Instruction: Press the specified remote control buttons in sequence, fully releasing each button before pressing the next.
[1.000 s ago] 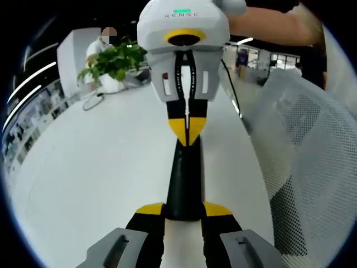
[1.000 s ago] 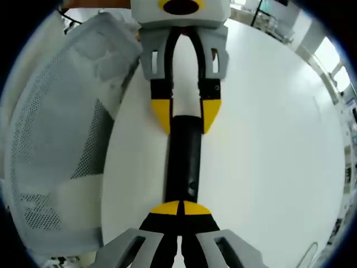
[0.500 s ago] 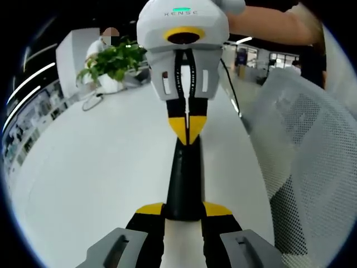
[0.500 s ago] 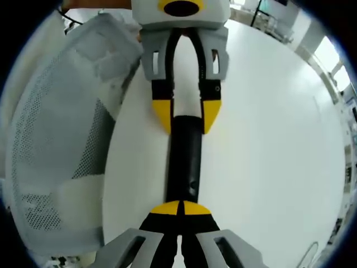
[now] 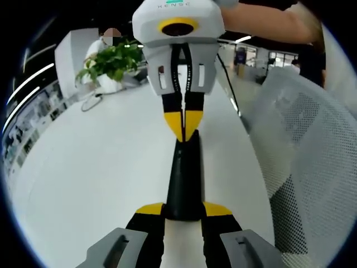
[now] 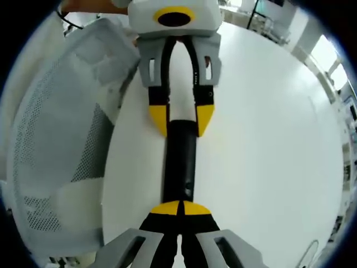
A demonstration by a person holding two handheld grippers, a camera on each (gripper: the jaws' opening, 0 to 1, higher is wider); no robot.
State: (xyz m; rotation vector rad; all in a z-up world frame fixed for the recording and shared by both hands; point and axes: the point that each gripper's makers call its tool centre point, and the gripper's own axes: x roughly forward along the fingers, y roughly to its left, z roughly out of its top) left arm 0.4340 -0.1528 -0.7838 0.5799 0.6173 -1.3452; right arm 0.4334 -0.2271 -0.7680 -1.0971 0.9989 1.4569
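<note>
Lying lengthwise on the white table [image 5: 83, 184], the black remote control [image 5: 183, 178] shows only a narrow dark body in the left gripper view; its buttons cannot be made out. Its near end is hidden between the yellow-tipped jaws of the left gripper [image 5: 184, 212], which hold it from both sides. Its far end meets the right gripper [image 5: 183, 120], whose jaws stand closed together with their tips touching the remote's top.

In the right gripper view the same remote control [image 6: 179, 162] is seen from the other end, again plain and dark, with one small mark near the lower part that is too small to read. The right gripper [image 6: 179, 207] has its jaws pressed together over that end. The left gripper [image 6: 181, 120] clamps the far end between its yellow fingers [image 6: 158, 116]. A white mesh chair [image 6: 56, 145] stands beside the table and is cut by the edge. A green plant [image 5: 111, 61] stands far back on the table.
</note>
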